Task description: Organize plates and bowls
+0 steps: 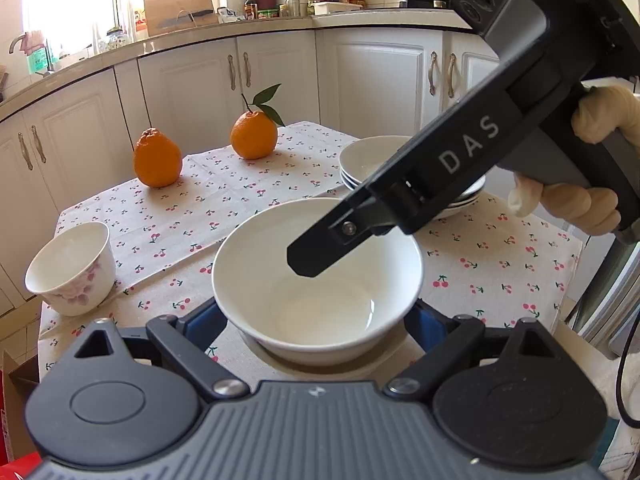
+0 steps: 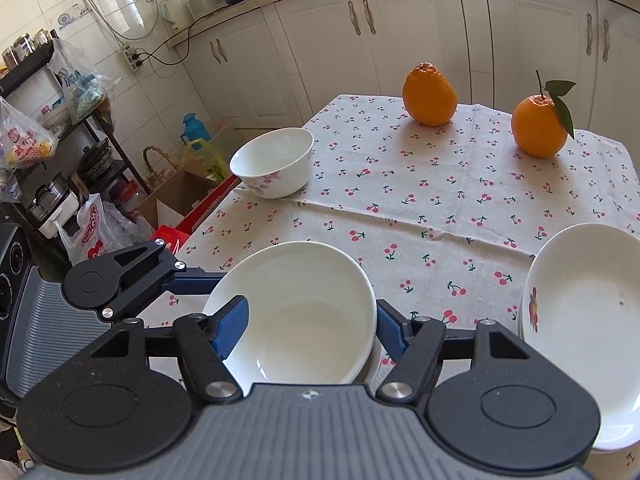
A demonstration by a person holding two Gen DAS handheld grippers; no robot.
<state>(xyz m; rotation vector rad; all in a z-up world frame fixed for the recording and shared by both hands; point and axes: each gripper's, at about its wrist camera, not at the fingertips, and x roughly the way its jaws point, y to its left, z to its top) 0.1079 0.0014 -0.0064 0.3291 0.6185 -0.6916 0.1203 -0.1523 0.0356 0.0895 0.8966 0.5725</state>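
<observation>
Here, a plain white bowl [image 1: 318,280] sits on the cherry-print cloth of the desk [image 1: 500,264], gripped from 2 sides; the left gripper [image 1: 318,320] has its blue pads against the bowl's outer wall on either side, jaws fairly wide, and the right gripper [image 2: 308,326] pinches the rim, 1 blue pad [image 2: 230,328] inside the bowl [image 2: 296,312] and the other outside; in the left wrist view the right gripper [image 1: 308,258] reaches down over the rim, held by a gloved hand [image 1: 584,196]. Behind it stands a stack of shallow white plates [image 1: 368,160], just beside the bowl; a smaller flowered bowl [image 1: 72,268] rests near the desk's left edge, well apart; 2 oranges [image 1: 156,158] sit toward the far side, 1 with leaves [image 1: 254,134].
</observation>
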